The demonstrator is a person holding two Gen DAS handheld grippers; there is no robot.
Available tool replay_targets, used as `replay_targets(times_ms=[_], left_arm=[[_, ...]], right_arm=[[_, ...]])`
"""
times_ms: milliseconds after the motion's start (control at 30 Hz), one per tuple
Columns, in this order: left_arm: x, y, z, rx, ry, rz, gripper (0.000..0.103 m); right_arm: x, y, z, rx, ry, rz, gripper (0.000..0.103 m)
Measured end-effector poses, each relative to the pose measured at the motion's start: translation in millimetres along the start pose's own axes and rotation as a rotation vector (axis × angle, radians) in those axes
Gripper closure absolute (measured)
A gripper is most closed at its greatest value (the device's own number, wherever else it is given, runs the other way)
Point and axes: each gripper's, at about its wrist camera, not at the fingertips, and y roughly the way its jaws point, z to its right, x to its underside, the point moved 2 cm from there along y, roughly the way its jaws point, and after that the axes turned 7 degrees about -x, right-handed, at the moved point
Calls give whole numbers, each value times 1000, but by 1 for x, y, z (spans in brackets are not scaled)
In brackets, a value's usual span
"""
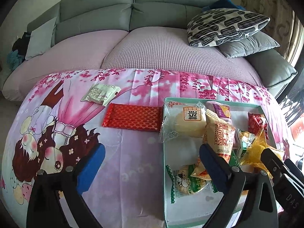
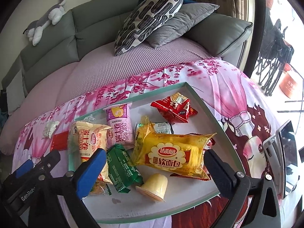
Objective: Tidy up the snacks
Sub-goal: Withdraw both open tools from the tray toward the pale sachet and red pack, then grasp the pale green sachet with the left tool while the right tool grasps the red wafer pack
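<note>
A shallow tray point(image 2: 218, 117) on the pink cloth point(image 1: 121, 163) holds most snacks. Just left of the tray lie a red packet point(image 1: 133, 119) and, farther, a white sachet point(image 1: 100, 95). Above the tray, the left gripper point(image 1: 152, 163) and right gripper point(image 2: 153, 169) gape, empty.

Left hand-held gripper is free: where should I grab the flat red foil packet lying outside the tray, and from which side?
Take the flat red foil packet across its short width near the middle, coming down from above. It lies flat on the pink printed cloth, long axis left to right, its right end close to the pale green tray, so an end grab there looks cramped.
</note>
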Motion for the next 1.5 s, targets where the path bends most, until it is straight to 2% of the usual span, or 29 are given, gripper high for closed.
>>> replay_targets(times_ms=[133, 333, 633, 900, 1233, 1500], left_arm=[[-1, -6, -11, -4, -12, 14, 4], [0, -3, -49, -66, -86, -3, 4], [4, 7, -100, -123, -169, -49, 4], [13, 24, -137, -153, -215, -117, 4], [20, 35, -167, -160, -256, -160, 4], [24, 47, -183, -133, -289, -188, 4]], right_arm=[[-1, -9, -14, -23, -36, 25, 0], [3, -19, -52, -93, -123, 47, 0], [26, -8, -118, -224, -242, -19, 0], [48, 15, -153, -235, -299, -100, 0], [61, 27, -178, -266, -303, -139, 0], [69, 37, -192, -288, -314, -160, 0]])
